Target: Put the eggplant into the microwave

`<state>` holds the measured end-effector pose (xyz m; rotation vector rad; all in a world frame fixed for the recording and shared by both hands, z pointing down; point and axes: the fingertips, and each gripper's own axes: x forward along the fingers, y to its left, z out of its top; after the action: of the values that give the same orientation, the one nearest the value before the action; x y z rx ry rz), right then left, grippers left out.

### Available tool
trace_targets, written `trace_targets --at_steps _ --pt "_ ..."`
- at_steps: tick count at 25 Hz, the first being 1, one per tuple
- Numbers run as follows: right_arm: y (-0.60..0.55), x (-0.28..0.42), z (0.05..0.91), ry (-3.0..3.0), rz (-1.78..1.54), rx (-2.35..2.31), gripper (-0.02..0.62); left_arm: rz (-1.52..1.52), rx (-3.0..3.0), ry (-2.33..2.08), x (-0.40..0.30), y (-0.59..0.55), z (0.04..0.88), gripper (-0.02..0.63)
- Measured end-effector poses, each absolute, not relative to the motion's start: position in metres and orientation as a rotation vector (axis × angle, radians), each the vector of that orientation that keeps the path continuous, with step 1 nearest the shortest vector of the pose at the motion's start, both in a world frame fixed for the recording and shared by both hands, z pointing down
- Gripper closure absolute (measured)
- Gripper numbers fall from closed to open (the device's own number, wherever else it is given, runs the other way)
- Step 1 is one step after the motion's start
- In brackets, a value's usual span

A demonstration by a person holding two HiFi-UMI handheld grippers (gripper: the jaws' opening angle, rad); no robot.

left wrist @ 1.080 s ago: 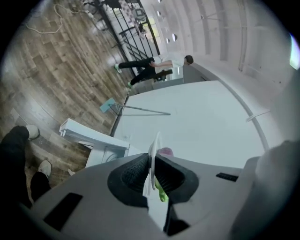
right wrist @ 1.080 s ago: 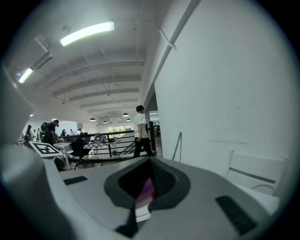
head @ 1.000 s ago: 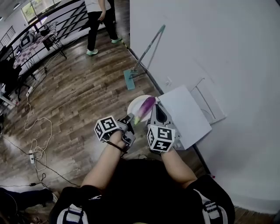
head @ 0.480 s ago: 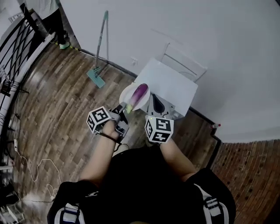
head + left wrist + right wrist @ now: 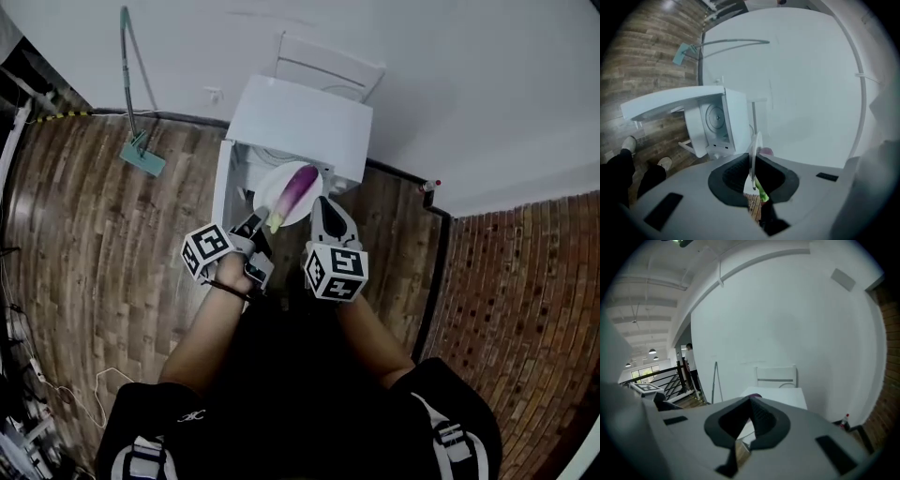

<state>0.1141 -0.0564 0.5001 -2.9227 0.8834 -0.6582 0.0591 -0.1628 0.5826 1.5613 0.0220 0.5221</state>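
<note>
Wood floor [image 5: 84, 244]; mop [image 5: 142, 156] leans on wall [image 5: 469, 75] left of the microwave [image 5: 300, 117].

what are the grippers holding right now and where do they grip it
The left gripper is shut on the plate at its near rim; the eggplant lies on the plate. The right gripper has its jaws together, with nothing between them.

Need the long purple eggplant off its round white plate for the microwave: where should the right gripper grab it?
I'd grip the long purple eggplant across its thick middle, coming down from the right gripper side. It lies flat on the round white plate, and its thin green stem end points at the left gripper, which clamps the plate's near rim there.
</note>
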Motion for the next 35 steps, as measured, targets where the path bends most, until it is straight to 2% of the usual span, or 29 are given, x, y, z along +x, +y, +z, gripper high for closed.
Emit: trace_targets --at_steps 11,25,35 --pt "-0.047 0.12 0.598 1.081 -0.789 -2.818 0.589 0.462 1.523 -0.124 0.074 -0.123 0.712 0.572" --pt "-0.051 0.171 0.771 1.341 -0.989 -2.726 0.588 0.235 1.53 -0.297 0.165 -0.165 0.869 0.571" --pt "-0.038 0.184 0.812 1.437 -1.137 -2.698 0.588 0.224 1.573 -0.307 0.234 -0.183 0.901 0.571"
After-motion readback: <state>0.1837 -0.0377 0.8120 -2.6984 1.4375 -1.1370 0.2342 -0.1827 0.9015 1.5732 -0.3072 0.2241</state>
